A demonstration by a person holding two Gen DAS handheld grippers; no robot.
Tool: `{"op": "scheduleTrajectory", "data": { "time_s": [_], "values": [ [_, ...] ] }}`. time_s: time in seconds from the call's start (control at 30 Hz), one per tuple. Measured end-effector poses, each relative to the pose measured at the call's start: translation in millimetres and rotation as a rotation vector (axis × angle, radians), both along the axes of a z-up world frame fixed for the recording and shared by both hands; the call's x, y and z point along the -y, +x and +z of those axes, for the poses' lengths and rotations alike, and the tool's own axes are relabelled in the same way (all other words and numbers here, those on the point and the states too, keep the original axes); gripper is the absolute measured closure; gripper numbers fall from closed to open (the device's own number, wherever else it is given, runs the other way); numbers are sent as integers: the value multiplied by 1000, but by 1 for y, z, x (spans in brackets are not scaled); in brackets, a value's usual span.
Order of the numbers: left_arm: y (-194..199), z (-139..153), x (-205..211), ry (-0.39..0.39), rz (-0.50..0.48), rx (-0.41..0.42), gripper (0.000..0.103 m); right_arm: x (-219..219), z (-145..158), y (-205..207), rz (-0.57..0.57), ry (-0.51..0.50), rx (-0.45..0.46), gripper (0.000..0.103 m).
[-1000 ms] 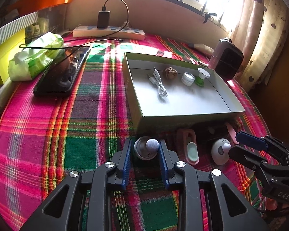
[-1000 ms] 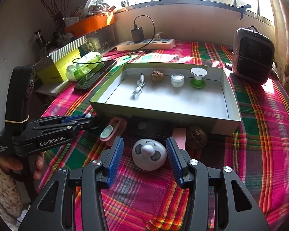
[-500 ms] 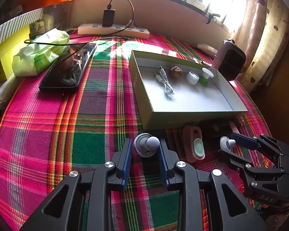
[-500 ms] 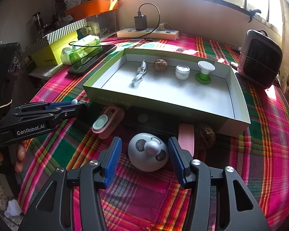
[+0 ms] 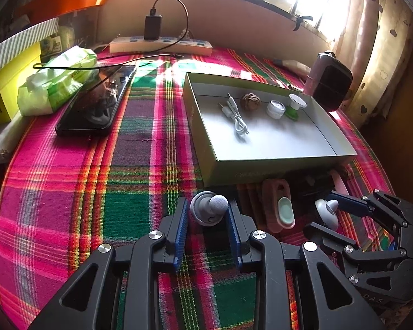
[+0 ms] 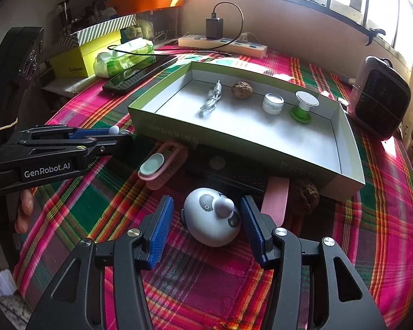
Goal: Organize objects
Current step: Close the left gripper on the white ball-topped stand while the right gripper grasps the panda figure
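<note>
Objects for sorting lie along the near side of the open box (image 6: 341,148) on the plaid tablecloth (image 5: 77,181). Nearest, the left gripper (image 5: 208,217) holds a small grey knob-topped piece (image 5: 209,211) between its blue pads, which sit narrowly against its sides. The right gripper (image 6: 206,217) stands wide around a white panda-faced gadget (image 6: 212,220), with gaps on both sides and the pads not touching it. Just beyond, against the box's near wall, lie a pink brush with a mint pad (image 6: 162,165), a flat black item (image 6: 223,170), a pink strip (image 6: 275,198) and a brown wrinkled nut (image 6: 304,196). Inside the box, along its far wall, sit a coiled white cable (image 6: 210,100), another brown nut (image 6: 242,90), a small clear jar (image 6: 273,103) and a white-topped green spool (image 6: 303,107). Past the box's left side lie a dark phone (image 5: 96,101) and a green tissue pack (image 5: 57,82); at the table's far edge a power strip (image 6: 223,45) carries a black charger (image 6: 214,27)
</note>
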State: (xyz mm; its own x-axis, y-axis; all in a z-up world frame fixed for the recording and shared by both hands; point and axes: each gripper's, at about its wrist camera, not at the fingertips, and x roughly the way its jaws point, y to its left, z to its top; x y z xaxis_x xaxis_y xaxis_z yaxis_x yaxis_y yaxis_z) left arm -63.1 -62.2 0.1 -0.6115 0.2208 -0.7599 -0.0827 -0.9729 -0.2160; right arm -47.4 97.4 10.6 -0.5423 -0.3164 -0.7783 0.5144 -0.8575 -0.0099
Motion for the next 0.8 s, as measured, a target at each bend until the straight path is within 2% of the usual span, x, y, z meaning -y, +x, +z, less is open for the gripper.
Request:
{"op": "scheduleTrajectory", "data": {
  "time_s": [0.33,0.8],
  "values": [
    [1,0,0,-13,3,-1,78,-3,-4,2,-3,4,1,55],
    [2,1,-1,-25,9,-3,80,-4,-4,1,-15,-12,7,55]
  ]
}}
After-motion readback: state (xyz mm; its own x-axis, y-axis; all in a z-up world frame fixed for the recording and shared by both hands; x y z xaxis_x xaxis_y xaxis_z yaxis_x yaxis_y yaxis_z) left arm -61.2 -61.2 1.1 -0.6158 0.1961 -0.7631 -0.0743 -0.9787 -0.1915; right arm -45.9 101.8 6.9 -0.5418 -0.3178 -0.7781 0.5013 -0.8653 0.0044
